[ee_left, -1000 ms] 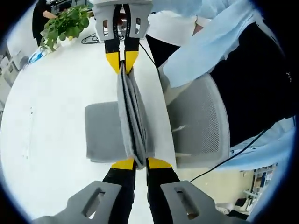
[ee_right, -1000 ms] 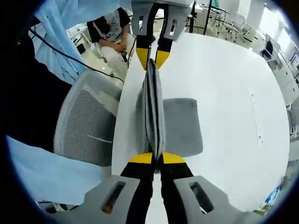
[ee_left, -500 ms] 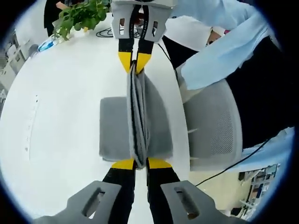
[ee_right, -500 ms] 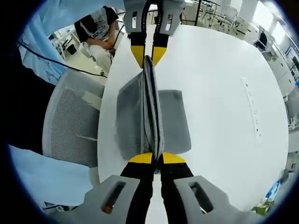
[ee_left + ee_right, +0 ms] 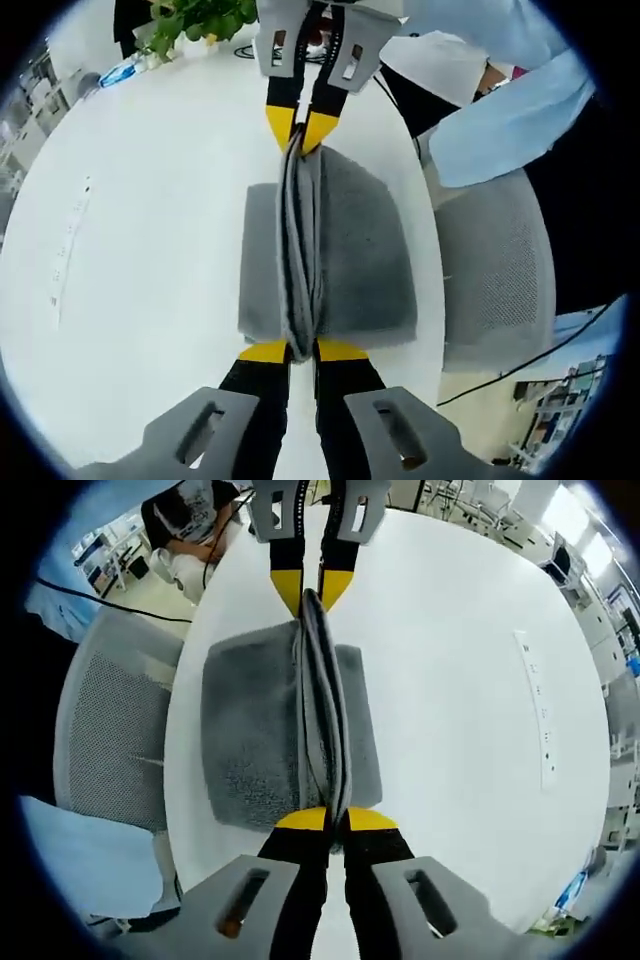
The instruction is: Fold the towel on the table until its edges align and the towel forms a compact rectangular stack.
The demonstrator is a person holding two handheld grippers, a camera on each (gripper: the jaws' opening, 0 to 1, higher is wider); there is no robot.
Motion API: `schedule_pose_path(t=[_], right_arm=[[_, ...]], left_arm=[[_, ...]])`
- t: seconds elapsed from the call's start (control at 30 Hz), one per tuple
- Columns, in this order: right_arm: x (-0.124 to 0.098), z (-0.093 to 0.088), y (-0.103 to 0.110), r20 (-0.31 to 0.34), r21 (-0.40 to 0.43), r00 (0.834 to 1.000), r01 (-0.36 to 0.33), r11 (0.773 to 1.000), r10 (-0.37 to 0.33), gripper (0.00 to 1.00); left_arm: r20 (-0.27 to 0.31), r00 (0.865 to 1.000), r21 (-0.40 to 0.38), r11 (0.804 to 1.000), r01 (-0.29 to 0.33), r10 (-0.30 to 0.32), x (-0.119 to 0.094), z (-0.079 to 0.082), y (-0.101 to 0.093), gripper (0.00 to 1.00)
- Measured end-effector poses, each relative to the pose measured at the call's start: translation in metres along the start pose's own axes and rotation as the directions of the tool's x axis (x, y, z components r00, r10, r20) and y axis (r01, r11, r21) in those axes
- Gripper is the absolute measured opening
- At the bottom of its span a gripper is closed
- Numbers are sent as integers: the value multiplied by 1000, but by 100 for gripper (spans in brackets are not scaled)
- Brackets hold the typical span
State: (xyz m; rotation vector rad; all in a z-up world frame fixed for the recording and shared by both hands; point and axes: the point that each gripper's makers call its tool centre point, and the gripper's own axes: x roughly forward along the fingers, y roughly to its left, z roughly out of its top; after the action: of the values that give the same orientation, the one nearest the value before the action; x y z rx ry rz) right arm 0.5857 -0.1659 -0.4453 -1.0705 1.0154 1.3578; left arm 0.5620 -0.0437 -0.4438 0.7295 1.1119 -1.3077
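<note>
One grey towel (image 5: 350, 250) is held above the white bench (image 5: 140, 230), clamped by two grippers: left gripper (image 5: 302, 351), right gripper (image 5: 325, 820).

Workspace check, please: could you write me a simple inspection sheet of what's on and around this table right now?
Surface: round white table, mostly bare.
Job's things: grey towel, its gathered layers held up in a ridge between the two grippers, the rest lying on the table.
Clutter: potted plant at the far edge.
Grippers: left gripper and right gripper each shut on the towel's raised edge, facing each other.
Cables: black cable beside the chair.
Surroundings: grey mesh chair at the table's edge; a person's light blue sleeve.
</note>
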Motion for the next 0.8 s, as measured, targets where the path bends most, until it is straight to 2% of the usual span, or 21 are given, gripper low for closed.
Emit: schedule_pose_path(t=[0.2,0.4,0.63,0.8], right_arm=[[22,-6,-13,-23,9,1000,7,1000,-7,2],[37,-10,-17,-35,21,999,12,1000,-11,3],[45,-14,-15,-38,47,999,5,999,-3,3],[51,-16,-13,-39,59,999,-1,998,4,3]], left_arm=[[-18,1000,-23,1000,-4,4,18,-5,9,9],[-39,999,-32,999,-37,36,28,-9,23,9],[-71,996,-44,997,-61,58,43,-17,32,9],[-79,995,-49,997,-64,60,47,-18,31,9]])
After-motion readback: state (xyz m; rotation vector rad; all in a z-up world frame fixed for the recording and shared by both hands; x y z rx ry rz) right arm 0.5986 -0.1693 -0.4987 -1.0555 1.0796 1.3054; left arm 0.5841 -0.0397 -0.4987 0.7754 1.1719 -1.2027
